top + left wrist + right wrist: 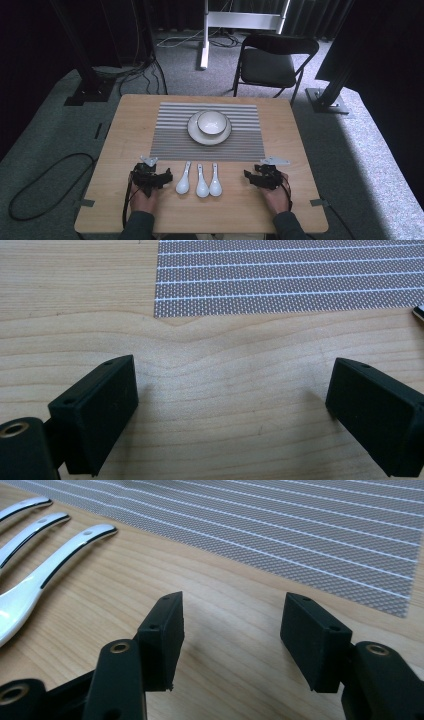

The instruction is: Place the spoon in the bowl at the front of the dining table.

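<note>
Left claw (162, 176): your jaws spread wide, nothing between, low over the bench (130, 120) near its front edge.
Right claw (248, 176): yours also spread, empty.
Spoons (201, 184): three side by side between both claws, near the front edge.
Mat (170, 135): behind spoons.

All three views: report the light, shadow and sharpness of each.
High view: table evenly lit, surroundings dark, bright patch on the floor at right. Left gripper view: mat sharp, soft shadows beside the jaws. Right gripper view: spoons glossy with highlights, far mat softly blurred.
</note>
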The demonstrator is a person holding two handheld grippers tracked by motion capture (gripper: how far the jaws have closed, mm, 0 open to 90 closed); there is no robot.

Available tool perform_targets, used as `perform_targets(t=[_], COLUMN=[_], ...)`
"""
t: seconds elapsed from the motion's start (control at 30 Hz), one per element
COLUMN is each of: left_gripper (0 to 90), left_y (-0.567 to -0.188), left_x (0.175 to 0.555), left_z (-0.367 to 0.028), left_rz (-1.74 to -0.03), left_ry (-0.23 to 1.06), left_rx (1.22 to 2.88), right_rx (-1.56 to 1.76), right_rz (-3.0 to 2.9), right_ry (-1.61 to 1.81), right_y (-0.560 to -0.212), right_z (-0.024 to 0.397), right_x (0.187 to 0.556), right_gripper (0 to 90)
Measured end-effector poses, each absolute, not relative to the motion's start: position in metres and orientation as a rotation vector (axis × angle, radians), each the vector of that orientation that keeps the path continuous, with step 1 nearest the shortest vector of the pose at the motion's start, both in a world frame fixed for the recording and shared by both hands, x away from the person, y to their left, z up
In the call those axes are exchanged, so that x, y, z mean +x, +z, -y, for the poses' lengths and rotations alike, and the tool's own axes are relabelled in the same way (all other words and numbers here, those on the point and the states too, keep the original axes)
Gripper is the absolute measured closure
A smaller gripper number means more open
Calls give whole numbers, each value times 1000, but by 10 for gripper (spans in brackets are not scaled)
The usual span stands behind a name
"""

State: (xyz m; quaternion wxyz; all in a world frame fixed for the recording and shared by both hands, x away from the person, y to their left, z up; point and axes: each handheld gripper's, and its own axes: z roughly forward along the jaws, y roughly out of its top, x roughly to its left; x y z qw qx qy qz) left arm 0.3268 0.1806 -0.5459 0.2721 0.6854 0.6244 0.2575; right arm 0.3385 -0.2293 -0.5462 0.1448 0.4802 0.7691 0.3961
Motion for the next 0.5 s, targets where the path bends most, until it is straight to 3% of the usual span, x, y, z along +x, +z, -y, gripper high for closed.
perform_targets(t=[0.5], left_gripper=[69], left_y=[-546], left_x=[326], left_z=[-181], left_rz=[-1679], left_ry=[692], left_rx=[1848], right_rx=[1402], right_rz=[-2163], right_ry=[1169], right_y=[-541], right_z=[239], right_x=[335], right_gripper=[421])
